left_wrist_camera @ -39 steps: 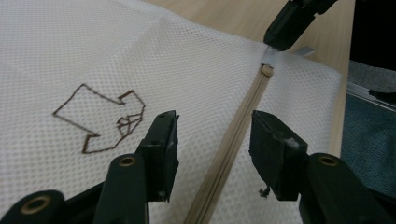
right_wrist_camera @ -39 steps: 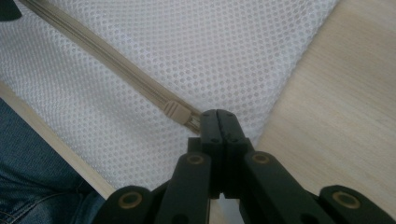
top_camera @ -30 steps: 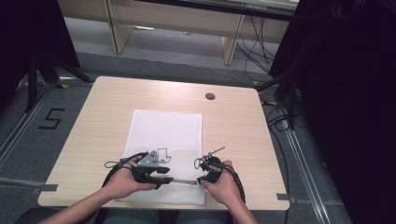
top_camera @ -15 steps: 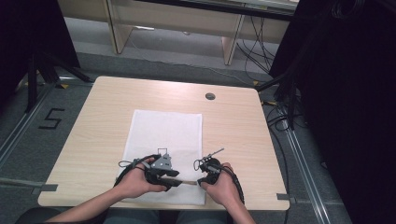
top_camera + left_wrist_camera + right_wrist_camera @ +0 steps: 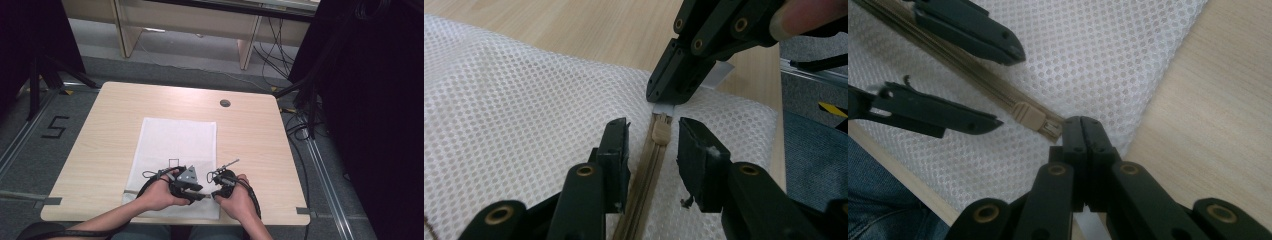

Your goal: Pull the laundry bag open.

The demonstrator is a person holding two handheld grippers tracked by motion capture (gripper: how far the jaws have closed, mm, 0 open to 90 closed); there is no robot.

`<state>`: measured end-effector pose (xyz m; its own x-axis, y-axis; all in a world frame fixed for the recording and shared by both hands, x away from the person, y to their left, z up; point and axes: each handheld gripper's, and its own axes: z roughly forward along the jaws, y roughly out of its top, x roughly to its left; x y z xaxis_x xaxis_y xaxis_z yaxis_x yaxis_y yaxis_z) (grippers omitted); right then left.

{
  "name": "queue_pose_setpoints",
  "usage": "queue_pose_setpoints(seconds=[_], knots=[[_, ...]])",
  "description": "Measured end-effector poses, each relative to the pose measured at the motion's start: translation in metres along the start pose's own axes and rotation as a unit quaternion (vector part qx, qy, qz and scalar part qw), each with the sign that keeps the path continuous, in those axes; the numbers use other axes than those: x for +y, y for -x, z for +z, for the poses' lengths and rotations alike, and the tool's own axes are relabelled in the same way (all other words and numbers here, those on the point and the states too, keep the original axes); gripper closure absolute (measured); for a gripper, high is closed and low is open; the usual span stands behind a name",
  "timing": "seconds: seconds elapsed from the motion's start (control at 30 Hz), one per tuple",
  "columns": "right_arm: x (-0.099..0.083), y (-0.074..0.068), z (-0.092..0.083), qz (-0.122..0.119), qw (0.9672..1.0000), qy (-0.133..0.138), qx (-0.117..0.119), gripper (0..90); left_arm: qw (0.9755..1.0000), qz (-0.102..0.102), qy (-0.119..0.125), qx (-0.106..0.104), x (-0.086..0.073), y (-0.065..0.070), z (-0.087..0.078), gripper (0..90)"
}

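The left claw point(image 5: 654, 155) was held part open, and its jaws had just been closing. The tan zipper pull point(image 5: 660, 133) sat between them but was not yet pinched. The right claw point(image 5: 1081, 131) was squeezed shut on a white tab point(image 5: 663, 107) at the zipper's end. Both hands were laid low at the near edge of the surface point(image 5: 260, 140), on the white mesh bag point(image 5: 175, 140).
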<state>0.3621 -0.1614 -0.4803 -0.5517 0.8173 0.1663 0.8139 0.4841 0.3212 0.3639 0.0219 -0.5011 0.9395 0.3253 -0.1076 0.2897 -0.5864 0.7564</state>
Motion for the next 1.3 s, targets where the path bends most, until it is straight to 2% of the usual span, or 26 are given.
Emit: queue_pose_setpoints(seconds=[0.07, 0.1, 0.13, 0.2, 0.23, 0.3, 0.37, 0.43, 0.47, 0.5, 0.57, 0.7, 0.73, 0.77, 0.9, 0.97, 1.03, 1.07, 1.13, 1.27, 1.3], knots=[[0.0, 0.0, 0.001, 0.003, 1.0, 0.004, 0.002, 90.0, 1.0, 0.004, -0.002, -0.001, 0.0, 0.0, 0.004, 64.6], [0.0, 0.0, 0.001, 0.004, 1.0, 0.005, 0.0, 90.0, 0.9999, 0.016, -0.004, -0.003, 0.001, -0.001, 0.004, 64.5], [0.0, -0.001, 0.001, 0.004, 1.0, 0.005, -0.003, 90.0, 1.0, 0.006, -0.003, -0.004, 0.0, 0.001, 0.006, 64.5], [0.0, 0.0, 0.001, 0.004, 1.0, 0.004, 0.002, 90.0, 1.0, 0.007, -0.003, -0.003, 0.001, 0.001, 0.007, 64.6], [0.0, 0.001, 0.001, -0.004, 0.9999, 0.009, 0.001, 90.0, 0.9999, 0.013, -0.006, -0.004, 0.001, 0.001, 0.009, 64.9], [0.0, 0.001, 0.001, -0.006, 1.0, 0.008, 0.001, 90.0, 0.9999, 0.013, -0.005, -0.004, 0.001, 0.002, 0.01, 65.1], [0.0, 0.002, 0.001, -0.005, 0.9999, 0.009, 0.003, 90.0, 0.9997, 0.023, -0.012, -0.003, 0.001, 0.003, 0.013, 65.7], [-0.001, 0.002, 0.001, -0.005, 0.9999, 0.009, 0.004, 90.0, 0.9998, 0.019, -0.011, -0.003, 0.0, 0.003, 0.015, 66.6], [-0.001, 0.002, 0.001, -0.005, 0.9999, 0.009, 0.005, 90.0, 0.9995, 0.029, -0.011, -0.002, 0.0, 0.002, 0.016, 66.9], [-0.001, 0.002, 0.001, -0.005, 0.9999, 0.009, 0.004, 90.0, 0.9998, 0.018, -0.01, -0.002, 0.0, 0.004, 0.017, 67.1], [-0.001, 0.002, 0.001, -0.005, 0.9999, 0.009, 0.004, 90.0, 0.9997, 0.023, -0.012, 0.0, 0.0, 0.004, 0.016, 67.7], [0.0, 0.002, 0.001, -0.005, 0.9999, 0.009, 0.003, 90.0, 0.9998, 0.021, -0.006, -0.002, 0.001, 0.004, 0.017, 69.9], [-0.001, 0.002, 0.001, -0.005, 0.9999, 0.01, 0.003, 90.0, 0.9996, 0.027, -0.006, -0.002, 0.001, 0.004, 0.017, 70.0], [-0.001, 0.002, 0.001, -0.005, 0.9999, 0.009, 0.004, 90.0, 0.9997, 0.024, -0.006, -0.002, 0.001, 0.005, 0.018, 70.0], [-0.001, 0.001, 0.0, 0.008, 1.0, 0.004, 0.001, 90.0, 0.9996, 0.028, -0.004, -0.002, 0.002, 0.005, 0.019, 70.4], [-0.001, 0.002, 0.001, -0.004, 0.9999, 0.01, 0.004, 90.0, 0.9987, 0.047, -0.018, 0.0, 0.004, 0.005, 0.021, 70.4], [-0.001, 0.003, 0.001, -0.006, 0.9999, 0.011, 0.005, 90.0, 0.9988, 0.046, -0.019, 0.0, 0.005, 0.005, 0.021, 71.5], [-0.001, 0.003, 0.001, -0.006, 0.9999, 0.011, 0.006, 90.0, 0.9992, 0.037, -0.012, -0.001, 0.005, 0.006, 0.023, 72.2], [-0.001, 0.004, 0.001, -0.009, 0.9998, 0.013, 0.007, 90.0, 0.9992, 0.037, -0.014, 0.0, 0.006, 0.006, 0.023, 73.5], [-0.001, 0.004, 0.001, -0.009, 0.9998, 0.013, 0.008, 90.0, 0.9982, 0.054, -0.023, 0.005, 0.008, 0.005, 0.023, 78.8], [-0.001, 0.004, 0.001, -0.008, 0.9999, 0.012, 0.007, 90.0, 0.9986, 0.049, -0.02, 0.002, 0.008, 0.006, 0.022, 80.0]])
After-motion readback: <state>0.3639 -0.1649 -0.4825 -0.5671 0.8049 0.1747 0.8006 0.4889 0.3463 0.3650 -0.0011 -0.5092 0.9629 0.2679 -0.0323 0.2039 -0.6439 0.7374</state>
